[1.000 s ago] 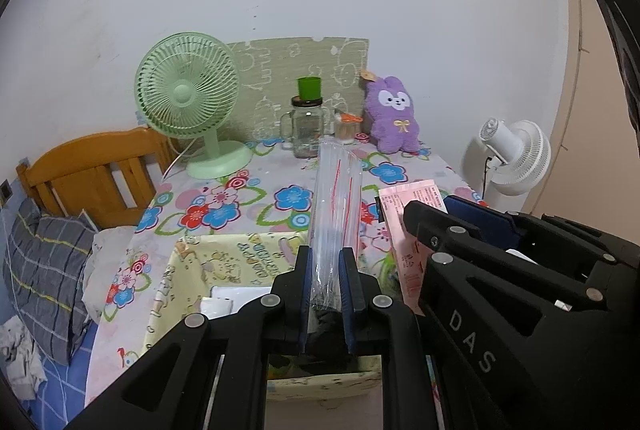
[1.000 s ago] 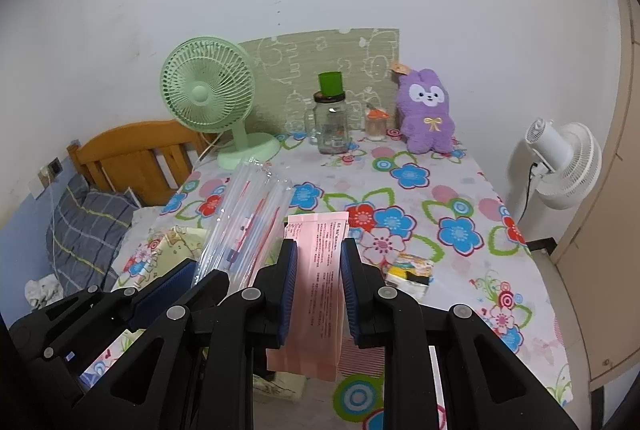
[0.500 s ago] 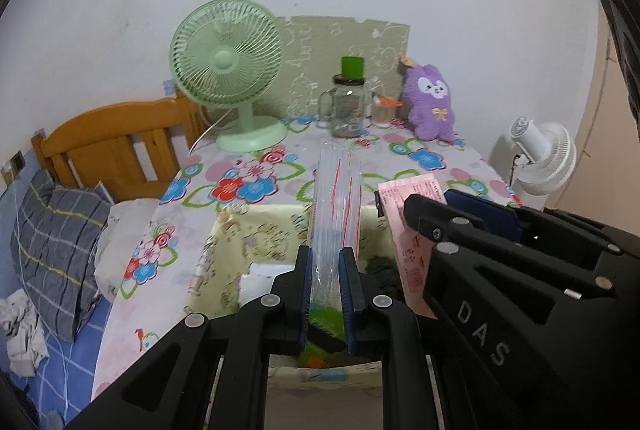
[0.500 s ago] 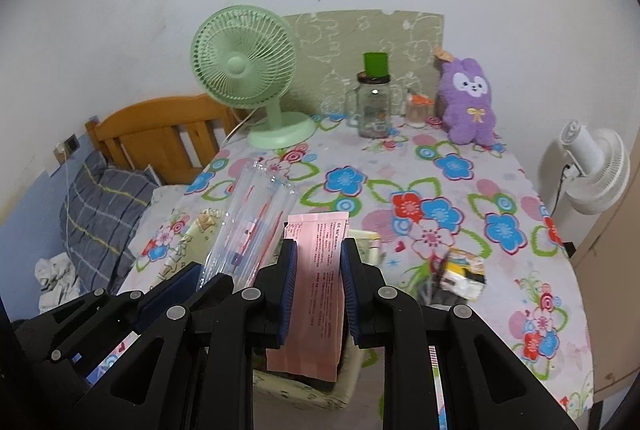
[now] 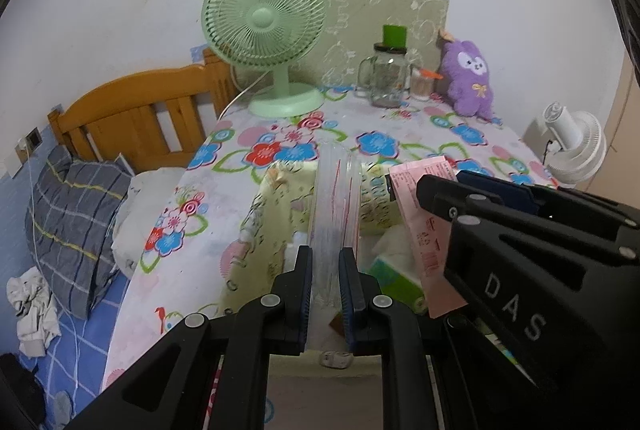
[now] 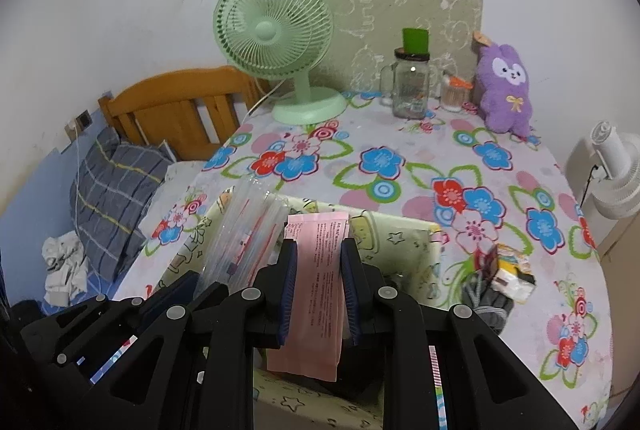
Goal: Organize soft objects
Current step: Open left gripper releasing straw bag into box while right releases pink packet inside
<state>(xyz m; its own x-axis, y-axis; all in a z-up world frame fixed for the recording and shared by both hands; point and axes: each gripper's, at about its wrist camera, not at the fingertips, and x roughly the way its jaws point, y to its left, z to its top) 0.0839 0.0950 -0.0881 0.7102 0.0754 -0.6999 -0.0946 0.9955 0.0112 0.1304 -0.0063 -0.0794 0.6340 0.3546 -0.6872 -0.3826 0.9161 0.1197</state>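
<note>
The clear plastic pack (image 5: pixel 333 206) with red lines stood pinched between my left fingers (image 5: pixel 325 290), above the yellow fabric bin (image 5: pixel 272 214). Just beside it, my right fingers (image 6: pixel 318 290) were clamped on the pink packet (image 6: pixel 318 270), also over the bin. The bin sat on the floral tabletop (image 6: pixel 400 166), with a purple plush (image 6: pixel 506 86) and green fan (image 6: pixel 276 26) at the far edge.

Your left gripper (image 5: pixel 325 272) is clamped on a clear plastic packet (image 5: pixel 334 206); your right gripper (image 6: pixel 318 272), just beside it, pinches a pink packet (image 6: pixel 316 294).
</note>
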